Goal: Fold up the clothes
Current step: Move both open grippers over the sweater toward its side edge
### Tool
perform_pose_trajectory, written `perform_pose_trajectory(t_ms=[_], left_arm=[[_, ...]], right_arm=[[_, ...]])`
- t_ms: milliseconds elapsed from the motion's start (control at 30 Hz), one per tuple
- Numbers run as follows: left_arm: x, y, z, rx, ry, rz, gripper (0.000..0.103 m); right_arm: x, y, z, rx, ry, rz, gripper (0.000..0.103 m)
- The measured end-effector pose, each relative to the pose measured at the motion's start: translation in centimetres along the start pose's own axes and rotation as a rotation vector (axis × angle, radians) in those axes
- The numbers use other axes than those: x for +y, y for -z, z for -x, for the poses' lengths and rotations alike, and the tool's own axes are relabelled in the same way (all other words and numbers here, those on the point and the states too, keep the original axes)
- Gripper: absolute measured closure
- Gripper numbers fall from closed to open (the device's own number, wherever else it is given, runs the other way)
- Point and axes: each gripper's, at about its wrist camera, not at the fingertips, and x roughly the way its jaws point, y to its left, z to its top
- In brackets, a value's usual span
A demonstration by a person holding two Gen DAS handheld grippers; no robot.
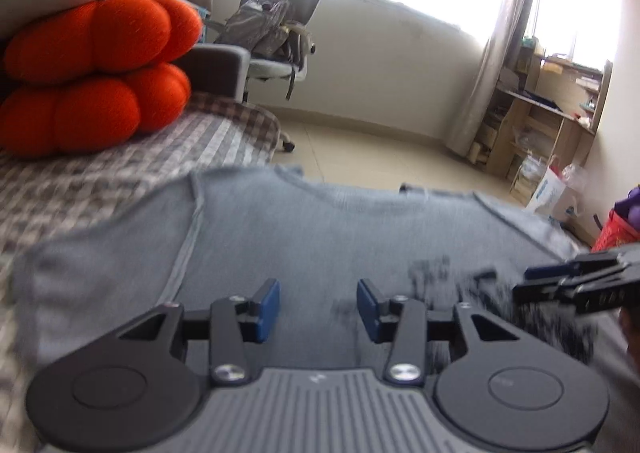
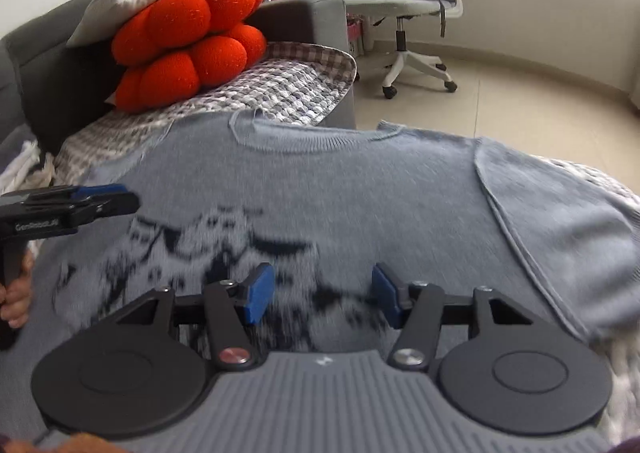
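We have a light blue knitted sweater (image 2: 320, 181) spread flat, front up, on a sofa covered with a grey checked blanket (image 2: 280, 93). Its collar lies at the far edge, towards the floor, and a dark pattern (image 2: 224, 245) runs across the chest.

Our left claw (image 1: 318, 309) hovers over the body of the sweater with its blue pads parted and nothing between them. Our right claw (image 2: 323, 297) hangs over the patterned chest, likewise released and empty. Each shows at the edge of the other's view, so the two are near one another above the middle of the garment.

We judge the fold has not begun: both sleeves (image 2: 560, 237) appear to lie out to the sides. To do this step well, we should take each claw out to its own side, pinch the fabric at the shoulder seam and the hem edge, lift only enough to clear the knit, and carry the side inward evenly, so the stretchy fabric does not bunch or drag across the blanket. The orange cushions (image 2: 192, 41) sit well clear.
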Motion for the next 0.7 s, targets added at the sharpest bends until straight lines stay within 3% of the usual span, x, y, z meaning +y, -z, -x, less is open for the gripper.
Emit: perform_pose_trajectory(t_ms=[200,367,700], left_arm=[[1.8,2.5,5.0,0.023,-0.024,-0.007,0.055],[0.8,5.6,8.6,0.026,-0.055,-0.139,0.046],[-1.3,8.7,13.7,0.055,-0.061,-0.306,0.045]], right_arm=[[-0.1,2.5,3.8,0.041,0.036,0.046,0.044],[-0.4,5.1,6.7,0.055,0.07,0.044,0.043],[0.0,10.7,12.3,0.038,0.101,0.071,0.041]])
